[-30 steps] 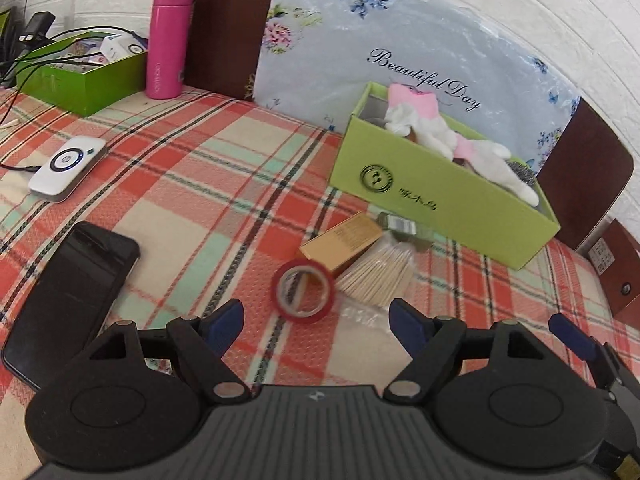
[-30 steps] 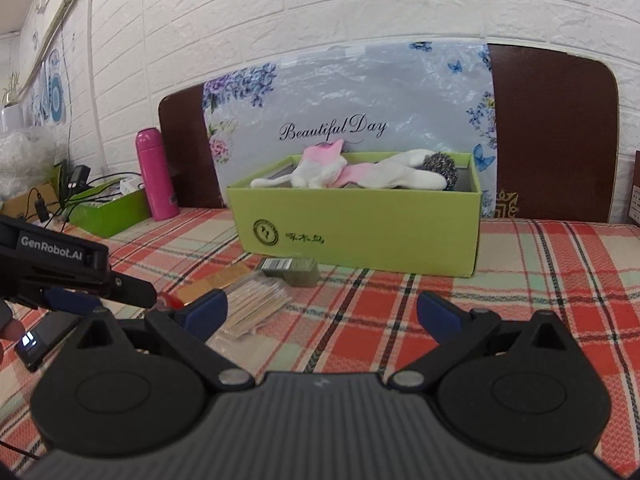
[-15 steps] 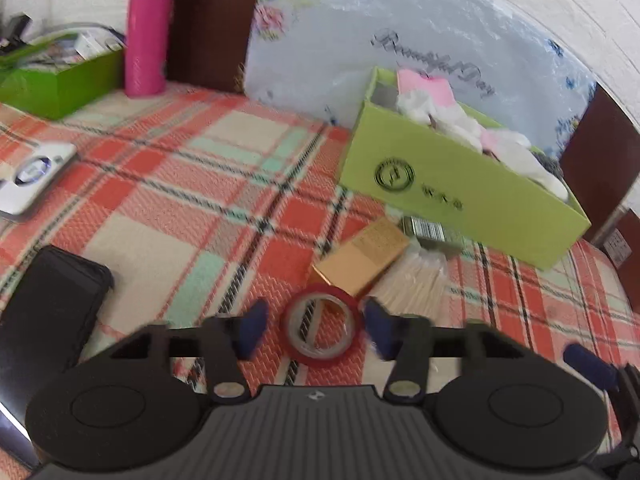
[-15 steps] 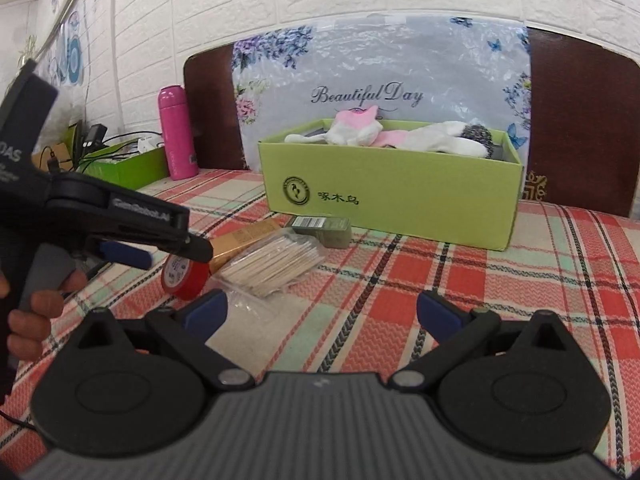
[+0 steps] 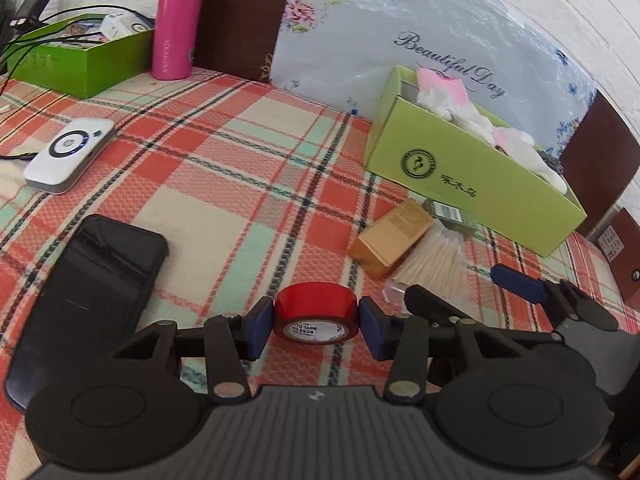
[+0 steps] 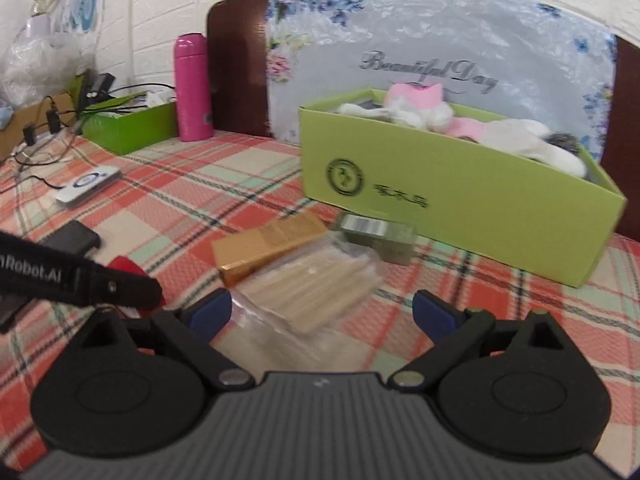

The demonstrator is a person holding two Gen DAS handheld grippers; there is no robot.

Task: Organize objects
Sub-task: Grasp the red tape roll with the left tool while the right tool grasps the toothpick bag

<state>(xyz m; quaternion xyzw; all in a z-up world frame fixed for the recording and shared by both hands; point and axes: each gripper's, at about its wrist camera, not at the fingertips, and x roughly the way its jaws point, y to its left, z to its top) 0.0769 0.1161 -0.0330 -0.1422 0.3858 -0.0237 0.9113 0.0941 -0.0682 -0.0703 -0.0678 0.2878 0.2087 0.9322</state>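
My left gripper [image 5: 316,326] is shut on a red tape roll [image 5: 316,312] and holds it just above the plaid tablecloth. My right gripper [image 6: 322,312] is open and empty, hovering over a clear bag of wooden sticks [image 6: 316,284]. A gold box [image 6: 268,244] and a small green-grey box [image 6: 378,236] lie beside the bag, in front of the light green box [image 6: 460,204] that holds a pink and white plush toy [image 6: 424,110]. The left gripper's arm [image 6: 80,274] crosses the right wrist view and hides most of the tape.
A black phone [image 5: 88,280] lies at the left. A white device [image 5: 70,154] with a cable is farther left. A pink bottle [image 5: 176,20] and a dark green box [image 5: 84,56] with cables stand at the back left. A headboard panel rises behind.
My left gripper closed its fingers around the red tape roll and lifted it slightly. My right gripper moved forward and left, closer to the bag of sticks.
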